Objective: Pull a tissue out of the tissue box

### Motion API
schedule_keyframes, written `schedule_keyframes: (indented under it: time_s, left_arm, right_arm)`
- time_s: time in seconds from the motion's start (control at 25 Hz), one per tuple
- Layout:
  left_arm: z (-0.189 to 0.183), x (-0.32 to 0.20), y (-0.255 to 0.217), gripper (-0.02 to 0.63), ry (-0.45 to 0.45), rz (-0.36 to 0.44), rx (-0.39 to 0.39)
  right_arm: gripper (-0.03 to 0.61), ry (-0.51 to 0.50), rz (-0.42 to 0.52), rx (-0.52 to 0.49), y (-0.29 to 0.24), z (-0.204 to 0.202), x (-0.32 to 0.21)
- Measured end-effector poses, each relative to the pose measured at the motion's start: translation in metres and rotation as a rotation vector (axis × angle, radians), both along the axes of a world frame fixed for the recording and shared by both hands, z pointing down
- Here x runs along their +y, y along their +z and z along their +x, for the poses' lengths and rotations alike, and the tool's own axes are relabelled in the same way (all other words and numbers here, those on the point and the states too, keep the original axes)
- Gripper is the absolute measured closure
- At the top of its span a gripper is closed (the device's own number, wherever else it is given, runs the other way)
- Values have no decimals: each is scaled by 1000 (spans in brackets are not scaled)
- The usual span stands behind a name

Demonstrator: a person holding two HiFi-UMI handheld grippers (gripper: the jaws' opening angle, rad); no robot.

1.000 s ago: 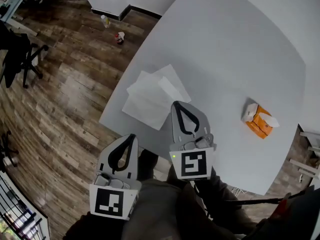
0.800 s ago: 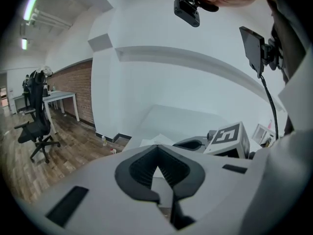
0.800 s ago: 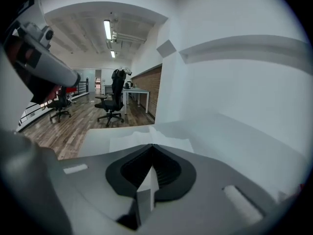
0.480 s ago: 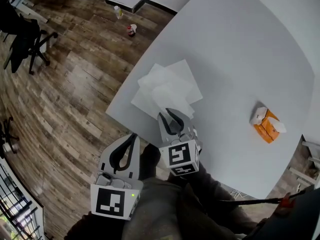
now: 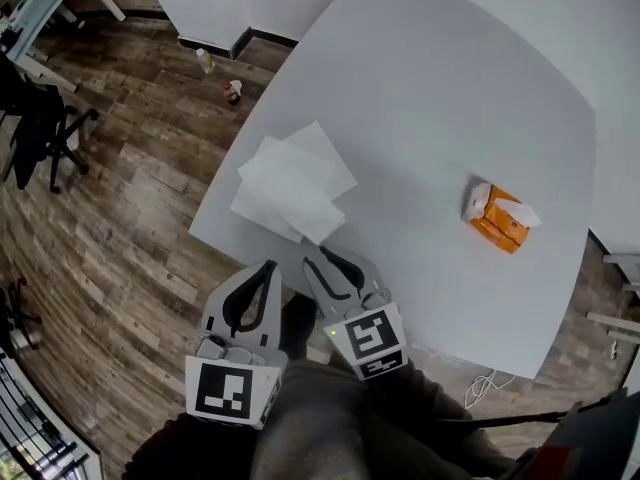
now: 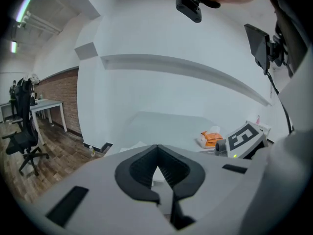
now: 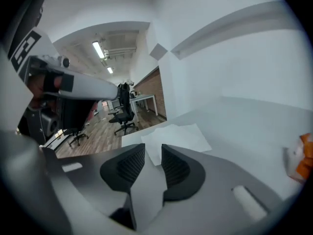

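An orange tissue box with a white tissue sticking out of its top sits on the right side of the pale grey table. A loose pile of flat white tissues lies near the table's left front edge. My right gripper hovers at that front edge just short of the pile, its jaws a little apart with nothing between them. The right gripper view shows the pile beyond the jaws and the box at the far right. My left gripper is shut and empty, off the table over the floor.
Wooden floor surrounds the table. A black office chair and a desk stand at the left. Two small bottles lie on the floor by a white wall base. A cable trails below the table's right front edge.
My right gripper has drawn back from over the table, past the tissue pile, to the front edge. The left gripper has stayed where it was.
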State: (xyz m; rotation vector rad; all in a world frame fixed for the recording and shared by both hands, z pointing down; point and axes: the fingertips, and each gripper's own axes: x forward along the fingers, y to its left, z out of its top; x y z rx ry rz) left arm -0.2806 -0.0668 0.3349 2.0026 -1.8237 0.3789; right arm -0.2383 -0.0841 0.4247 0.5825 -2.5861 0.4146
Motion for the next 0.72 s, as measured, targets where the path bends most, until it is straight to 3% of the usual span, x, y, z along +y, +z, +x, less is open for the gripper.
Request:
schedule_keyframes:
  time_s: [0.16,0.36,0.48,0.72]
  left_arm:
    - [83,16,-24,614,64,61,7]
    - [209,41,-65,614,178,197,-10]
    - [278,64,-86,614,236,233,3]
    - [368,95,-122,614,422,240,-10]
  right_arm:
    - [476,136,35,-99,-48,94,12]
    - [480,300,133,-265,-127,232,46]
    - [519,386,146,-348,-166,302,75]
    - [546,509,177,-488,-230,375,119]
